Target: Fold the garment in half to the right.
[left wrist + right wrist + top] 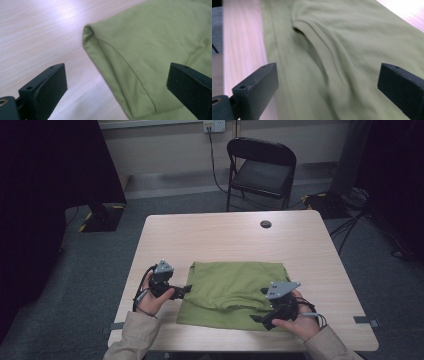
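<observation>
Tools first: the left tool (184, 290) sits at the left edge of the green shirt (235, 292), jaws spread wide with nothing between them, and in the left gripper view the folded edge of the cloth (150, 57) lies in the gap, one jaw over bare wood and the other over fabric. The right tool (261, 318) hangs over the shirt's near right corner, also released, its jaws wide apart; the right gripper view looks along the cloth (342, 50), where a raised fold runs away between the jaws. Each tool is gripped by a hand, the left hand (152, 301) and the right hand (300, 322), with tan sleeves coming in from the near side. The shirt lies folded flat on the near half of the pale wooden desk (225, 235), closer to the person than to the far edge. Beyond the desk stands a black folding chair (261, 170) on grey carpet.
</observation>
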### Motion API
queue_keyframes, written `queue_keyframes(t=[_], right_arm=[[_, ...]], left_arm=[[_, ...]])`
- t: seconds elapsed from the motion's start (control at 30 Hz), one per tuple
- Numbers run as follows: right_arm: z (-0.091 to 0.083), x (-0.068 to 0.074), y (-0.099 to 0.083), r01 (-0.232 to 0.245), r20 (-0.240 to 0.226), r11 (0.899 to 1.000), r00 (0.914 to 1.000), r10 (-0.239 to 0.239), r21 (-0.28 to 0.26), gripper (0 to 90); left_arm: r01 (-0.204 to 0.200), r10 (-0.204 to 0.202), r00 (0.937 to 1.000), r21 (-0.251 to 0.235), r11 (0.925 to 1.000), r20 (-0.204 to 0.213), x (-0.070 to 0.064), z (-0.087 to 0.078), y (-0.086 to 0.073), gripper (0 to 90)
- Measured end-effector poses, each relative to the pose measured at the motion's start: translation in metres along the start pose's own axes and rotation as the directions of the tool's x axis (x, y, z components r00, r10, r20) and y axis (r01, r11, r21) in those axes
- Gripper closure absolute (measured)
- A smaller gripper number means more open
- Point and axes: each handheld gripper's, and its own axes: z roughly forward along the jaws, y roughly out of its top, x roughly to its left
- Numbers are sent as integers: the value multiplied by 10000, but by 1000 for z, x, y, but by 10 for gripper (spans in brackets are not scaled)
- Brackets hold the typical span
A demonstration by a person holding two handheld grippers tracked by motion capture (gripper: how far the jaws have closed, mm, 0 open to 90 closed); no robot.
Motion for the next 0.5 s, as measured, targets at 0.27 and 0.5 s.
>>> queue_keyframes(t=[0.27,0.5], right_arm=[[26,15,21,270,-409,9995,9988,-277,-177,30],[51,26,36,455,-616,9987,9970,-469,-231,34]], left_arm=[[-86,92,9998,373,9993,-159,10,16,12,36],[184,-165,9987,387,9991,-485,20,29,23,35]])
